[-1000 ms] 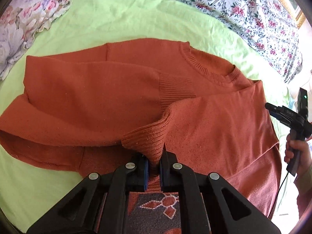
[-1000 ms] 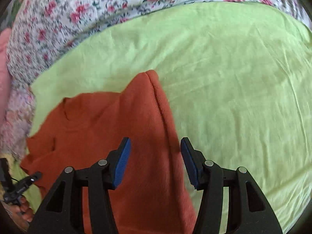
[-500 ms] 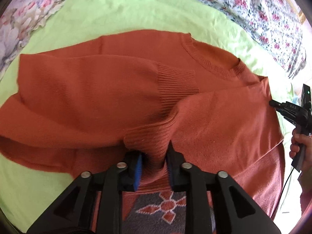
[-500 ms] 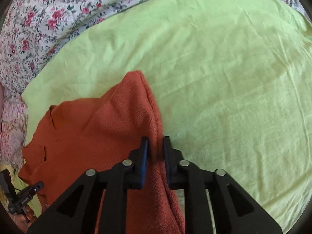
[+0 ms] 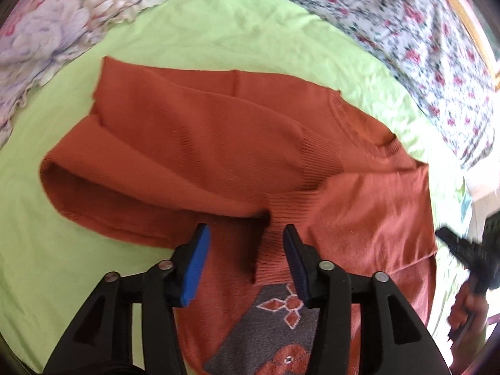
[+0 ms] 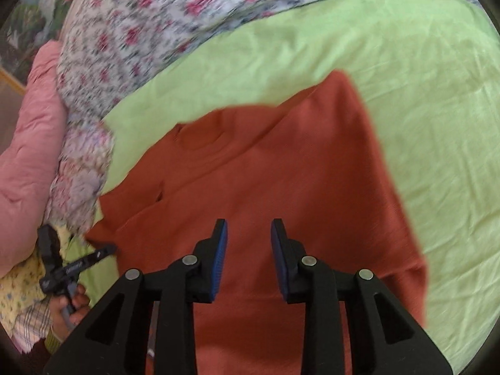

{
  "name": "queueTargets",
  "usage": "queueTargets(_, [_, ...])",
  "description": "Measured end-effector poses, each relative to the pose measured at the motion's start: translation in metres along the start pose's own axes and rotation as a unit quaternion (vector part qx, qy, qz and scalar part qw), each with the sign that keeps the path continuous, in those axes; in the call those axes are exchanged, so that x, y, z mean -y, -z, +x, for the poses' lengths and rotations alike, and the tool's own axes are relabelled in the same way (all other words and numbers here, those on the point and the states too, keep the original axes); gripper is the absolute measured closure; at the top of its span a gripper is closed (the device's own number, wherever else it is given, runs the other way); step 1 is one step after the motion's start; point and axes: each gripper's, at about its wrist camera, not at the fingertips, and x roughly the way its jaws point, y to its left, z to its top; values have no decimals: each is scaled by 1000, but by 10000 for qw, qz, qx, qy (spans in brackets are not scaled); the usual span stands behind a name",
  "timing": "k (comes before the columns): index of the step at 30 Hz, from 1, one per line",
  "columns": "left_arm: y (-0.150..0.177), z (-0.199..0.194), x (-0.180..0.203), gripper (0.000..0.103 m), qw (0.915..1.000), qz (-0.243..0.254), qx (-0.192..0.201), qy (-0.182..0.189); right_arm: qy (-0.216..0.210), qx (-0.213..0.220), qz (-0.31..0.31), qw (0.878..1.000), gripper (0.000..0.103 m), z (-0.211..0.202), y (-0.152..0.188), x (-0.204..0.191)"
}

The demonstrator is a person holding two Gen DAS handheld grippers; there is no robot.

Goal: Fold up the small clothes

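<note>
Now, through the left wrist view, my left tongs (image 5: 245, 261) are spreading, the ribbed cuff (image 5: 275, 234) lying loose between the pads; I should lift clear without snagging it. The orange sweater (image 5: 203, 143) lies on the green sheet (image 5: 250, 31) of the bed.

Through the right wrist view, my right tongs (image 6: 248, 254) are opening above the sweater, pinching nothing. No readable writing; lettering on the other tool is too blurred.

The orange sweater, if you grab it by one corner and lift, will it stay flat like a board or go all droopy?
Probably droopy. The orange sweater is soft knit; its folded sleeve already sags into a rounded roll, so it would likely bend and hang. It looks light and unlikely to slide much on the green sheet, since both are cloth.
</note>
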Motion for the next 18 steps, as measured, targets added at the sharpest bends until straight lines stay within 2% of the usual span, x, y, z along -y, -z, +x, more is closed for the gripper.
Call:
queueTargets(3, [-6, 4, -12, 51, 9997, -252, -24, -31, -142, -162, -131, 9997, 73, 9, 17, -21])
queueTargets(8, [-22, 23, -26, 49, 9969, -748, -142, 199, -292, -409, -312, 9982, 73, 21, 34, -45])
queueTargets(12, [-35, 36, -20, 53, 9964, -825, -77, 155, -380, -520, -367, 9972, 72, 27, 38, -52])
queueTargets(13, [-38, 36, -17, 56, 9967, -796, -9, 130, -382, -539, -391, 9970, 72, 28, 38, -54])
queueTargets(15, [-47, 32, -9, 73, 9974, -695, 169, 61, -380, -551, -411, 9969, 72, 30, 37, -55])
queueTargets(18, [-61, 20, -1, 87, 9964, -692, 418, 263, -382, -546, -376, 9971, 72, 30, 34, -52])
